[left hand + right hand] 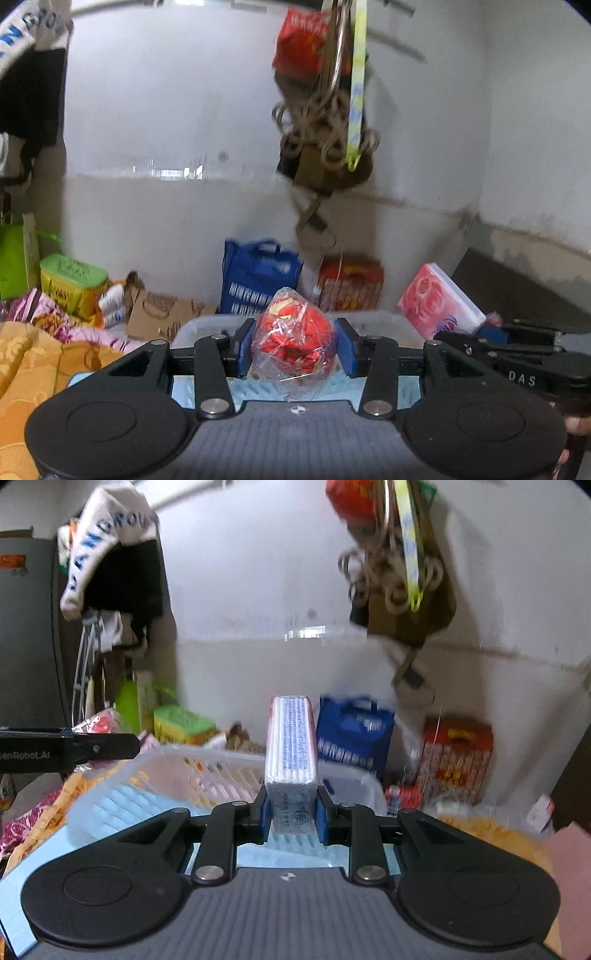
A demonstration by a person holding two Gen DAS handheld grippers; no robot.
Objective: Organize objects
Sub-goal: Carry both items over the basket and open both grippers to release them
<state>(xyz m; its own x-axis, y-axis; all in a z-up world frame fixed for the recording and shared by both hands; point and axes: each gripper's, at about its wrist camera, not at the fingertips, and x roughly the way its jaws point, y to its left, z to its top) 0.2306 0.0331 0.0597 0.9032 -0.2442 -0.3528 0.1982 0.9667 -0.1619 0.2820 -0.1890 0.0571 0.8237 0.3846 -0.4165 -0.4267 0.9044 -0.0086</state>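
My left gripper is shut on a clear plastic bag of red wrapped sweets and holds it above a translucent plastic basket. My right gripper is shut on a white and pink tissue pack, held upright on its edge over the same basket. In the left wrist view the tissue pack and the right gripper show at the right. In the right wrist view the left gripper's black body shows at the left edge.
The basket rests on an orange patterned blanket. Along the white wall stand a blue bag, a red box, a green-lidded yellow tub and a cardboard piece. A brown bag with curly trim hangs overhead.
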